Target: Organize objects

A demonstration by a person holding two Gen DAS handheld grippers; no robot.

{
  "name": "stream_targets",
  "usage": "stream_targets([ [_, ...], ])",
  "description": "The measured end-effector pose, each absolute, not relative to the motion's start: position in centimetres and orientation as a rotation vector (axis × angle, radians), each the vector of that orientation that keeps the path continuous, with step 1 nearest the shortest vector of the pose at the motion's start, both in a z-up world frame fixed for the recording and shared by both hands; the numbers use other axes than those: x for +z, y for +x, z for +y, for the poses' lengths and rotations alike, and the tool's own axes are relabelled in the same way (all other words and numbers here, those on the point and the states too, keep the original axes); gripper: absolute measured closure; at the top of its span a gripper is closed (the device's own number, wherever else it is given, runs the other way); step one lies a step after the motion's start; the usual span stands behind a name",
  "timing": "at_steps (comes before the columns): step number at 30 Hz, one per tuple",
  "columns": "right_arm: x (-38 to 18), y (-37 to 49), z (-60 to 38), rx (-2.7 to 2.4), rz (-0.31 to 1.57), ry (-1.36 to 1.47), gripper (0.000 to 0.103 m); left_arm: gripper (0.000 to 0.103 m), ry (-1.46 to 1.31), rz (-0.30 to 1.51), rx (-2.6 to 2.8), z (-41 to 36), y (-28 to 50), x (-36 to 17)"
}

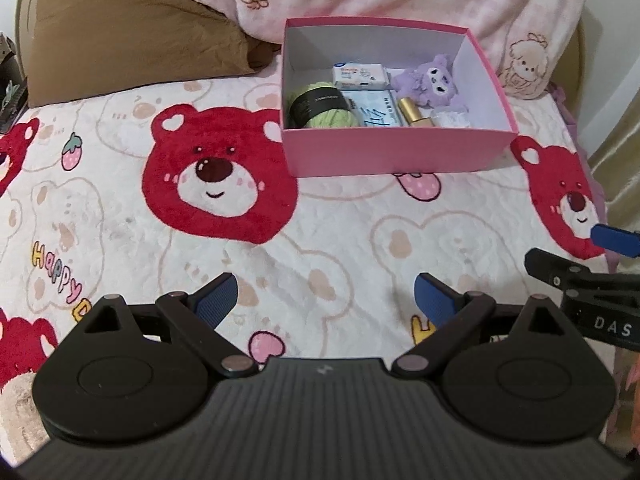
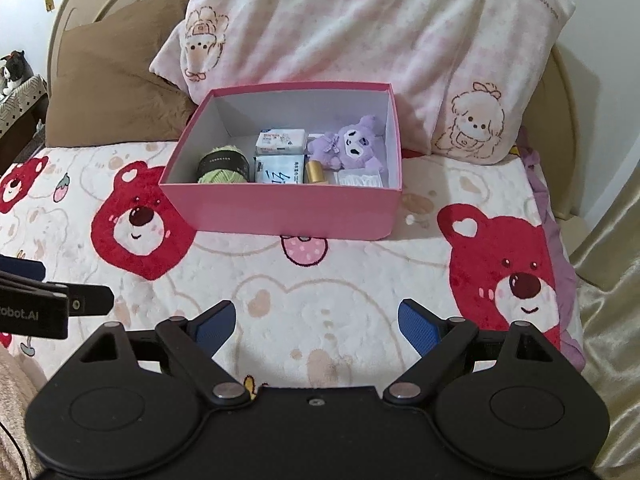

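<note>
A pink box (image 1: 396, 152) (image 2: 288, 212) stands open on the bed ahead of both grippers. Inside lie a green yarn ball (image 1: 324, 110) (image 2: 224, 168), two tissue packs (image 1: 360, 74) (image 2: 282, 141), a purple plush toy (image 1: 430, 82) (image 2: 350, 146), a gold bottle (image 1: 416, 112) (image 2: 315, 171) and a white packet (image 1: 452, 118) (image 2: 360, 179). My left gripper (image 1: 326, 300) is open over the blanket, well short of the box, with nothing between its pads. My right gripper (image 2: 316, 326) is open beside it, likewise holding nothing.
The bed is covered by a white blanket with red bear faces (image 1: 218, 180) (image 2: 508, 280). A pink patterned pillow (image 2: 360, 24) and a brown pillow (image 1: 128, 28) lie behind the box. The bed's right edge and a golden curtain (image 2: 612, 320) are close to the right gripper.
</note>
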State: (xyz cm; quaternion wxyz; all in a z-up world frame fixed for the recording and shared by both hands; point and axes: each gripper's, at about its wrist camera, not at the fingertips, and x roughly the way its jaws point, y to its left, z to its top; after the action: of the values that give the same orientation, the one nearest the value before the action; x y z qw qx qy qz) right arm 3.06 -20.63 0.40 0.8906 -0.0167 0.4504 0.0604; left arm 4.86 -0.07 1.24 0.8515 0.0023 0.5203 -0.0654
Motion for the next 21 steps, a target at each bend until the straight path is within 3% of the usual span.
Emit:
stream_targets([
  [21,0.0,2.87,-20.53,0.104,0.958,-0.042,0.012,0.007,-0.016,1.111,-0.136,-0.16,5.14,0.5],
])
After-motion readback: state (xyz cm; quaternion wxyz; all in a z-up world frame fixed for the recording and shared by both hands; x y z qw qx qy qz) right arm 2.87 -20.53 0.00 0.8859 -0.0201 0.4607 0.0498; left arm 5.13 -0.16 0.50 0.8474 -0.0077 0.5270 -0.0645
